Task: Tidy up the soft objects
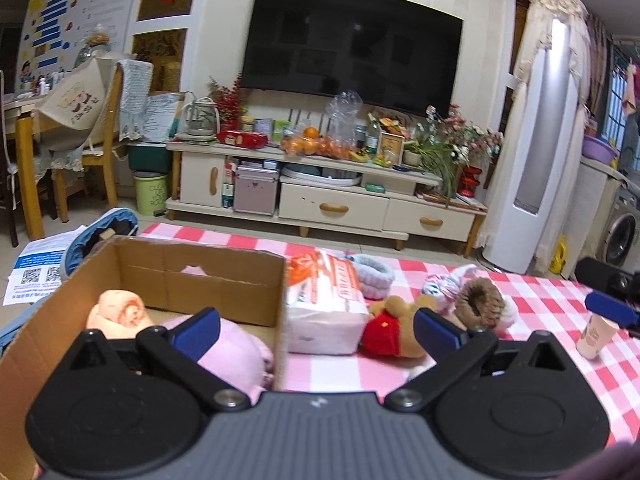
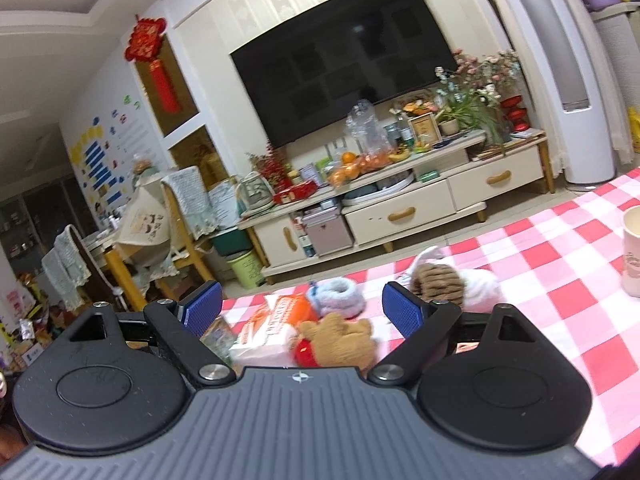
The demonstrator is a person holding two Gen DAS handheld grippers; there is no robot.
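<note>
Hovering with jaws spread and empty, the left gripper [image 1: 316, 330] spans the cardboard box [image 1: 224, 280] wall; a pink plush [image 1: 236, 354] lies inside. Just right of the box, a tissue pack [image 1: 324, 308] touches a Pooh bear [image 1: 390, 330] on the checkered cloth [image 1: 560, 312]. The right gripper [image 2: 300, 312] also gapes, holding nothing, above the bear.

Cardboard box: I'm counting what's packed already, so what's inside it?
The cardboard box holds a pink plush and a peach rolled soft item. The left tool and the near wall hide the rest of its floor.
</note>
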